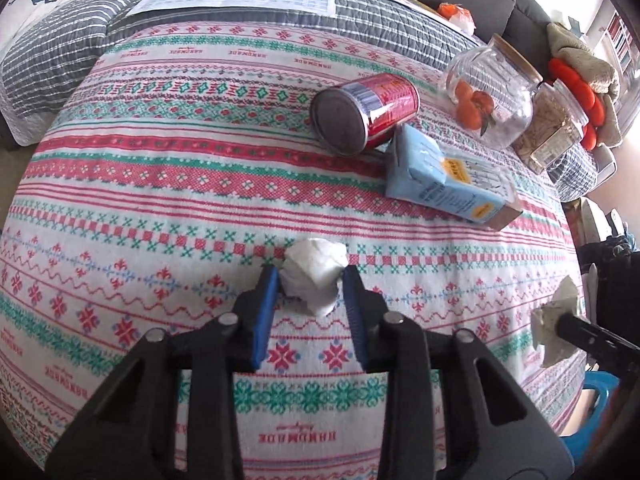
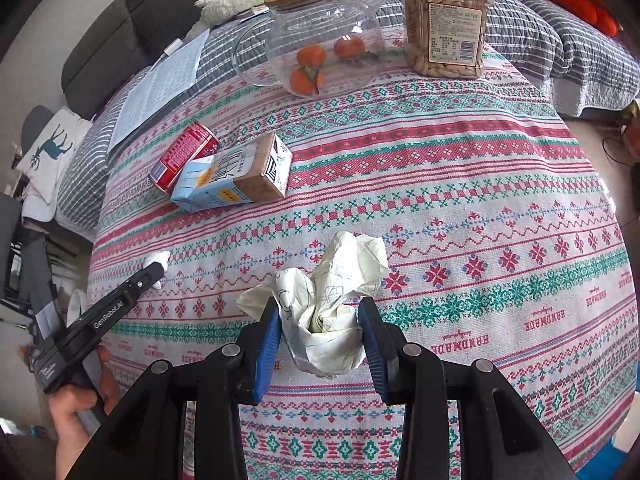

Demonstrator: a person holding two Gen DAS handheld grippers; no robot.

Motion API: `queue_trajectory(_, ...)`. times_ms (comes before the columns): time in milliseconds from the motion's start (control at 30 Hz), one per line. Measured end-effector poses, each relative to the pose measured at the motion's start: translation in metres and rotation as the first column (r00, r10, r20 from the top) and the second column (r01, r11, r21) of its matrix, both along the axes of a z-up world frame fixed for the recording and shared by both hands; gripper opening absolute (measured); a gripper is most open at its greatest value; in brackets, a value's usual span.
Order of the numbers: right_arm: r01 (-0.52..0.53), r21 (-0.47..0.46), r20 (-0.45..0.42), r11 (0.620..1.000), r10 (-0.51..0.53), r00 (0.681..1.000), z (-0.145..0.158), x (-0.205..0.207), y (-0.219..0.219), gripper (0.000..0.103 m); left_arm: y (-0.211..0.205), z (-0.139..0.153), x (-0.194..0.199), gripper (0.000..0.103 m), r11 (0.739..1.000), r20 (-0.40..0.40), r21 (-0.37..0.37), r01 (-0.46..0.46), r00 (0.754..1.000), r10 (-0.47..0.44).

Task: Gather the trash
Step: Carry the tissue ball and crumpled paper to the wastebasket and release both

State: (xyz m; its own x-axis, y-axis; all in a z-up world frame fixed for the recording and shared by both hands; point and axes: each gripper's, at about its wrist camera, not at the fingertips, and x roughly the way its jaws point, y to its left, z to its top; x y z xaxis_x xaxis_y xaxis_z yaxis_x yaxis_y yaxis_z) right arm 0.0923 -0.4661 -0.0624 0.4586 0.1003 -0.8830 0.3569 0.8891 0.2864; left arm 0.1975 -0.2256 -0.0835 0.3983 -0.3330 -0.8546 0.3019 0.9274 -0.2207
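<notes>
While the left wrist view is showing the left gripper [image 1: 310, 284] low in the centre of the frame, we are finding its blue pads [image 1: 267, 304] sitting on either side of a white tissue wad [image 1: 312, 276] on the patterned tablecloth [image 1: 160, 184]. The pads appear to be touching the wad's flanks, so we are judging this a grip taking hold, though firmness cannot be confirmed. Above and to the right, a red can [image 1: 366, 114] and a blue carton [image 1: 444, 182] are lying on their sides, touching each other. At the right edge, the other gripper is showing as a dark arm with pale paper.

Turning to the right wrist view, we are seeing the right gripper [image 2: 320, 336] clamped on a crumpled paper ball [image 2: 332, 308] at lower centre, both pads pressing into it. The can [image 2: 182, 156] and carton [image 2: 236, 178] are lying at centre left, well apart from it. A jar of oranges [image 2: 320, 40] and a snack jar [image 2: 446, 20] are standing along the top.

We are judging the pick-up step under way. No bin is showing, so the next move calls for lifting both wads clear and finding one.
</notes>
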Motion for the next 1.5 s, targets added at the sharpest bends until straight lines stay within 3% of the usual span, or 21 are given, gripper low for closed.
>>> queue_trajectory(100, 0.002, -0.001, -0.003, 1.0, -0.002, 1.0, -0.001, 0.002, 0.0, 0.039, -0.005, 0.001, -0.002, 0.019, 1.0, 0.004, 0.004, 0.028, 1.0, -0.028)
queue_trajectory(333, -0.003, -0.004, 0.017, 1.0, 0.003, 1.0, 0.007, 0.002, 0.008, 0.039, 0.004, 0.012, -0.012, 0.017, 0.998, 0.012, 0.016, 0.056, 0.998, -0.056)
queue_trajectory(667, -0.063, -0.031, 0.068, 0.998, 0.065, 0.996, 0.028, 0.011, 0.052, 0.039, 0.06, 0.048, -0.031, 0.017, 0.999, 0.059, 0.019, 0.041, 0.997, -0.042)
queue_trajectory(1233, -0.252, -0.053, 0.139, 0.966, 0.257, 0.956, 0.048, 0.061, 0.191, 0.04, 0.205, 0.07, -0.032, 0.017, 0.987, 0.096, 0.043, -0.156, 0.984, 0.151)
queue_trajectory(1500, -0.335, -0.08, 0.142, 0.939, 0.344, 0.928, 0.047, 0.08, 0.252, 0.04, 0.285, 0.063, -0.026, 0.018, 0.956, 0.081, 0.066, -0.285, 0.957, 0.279)
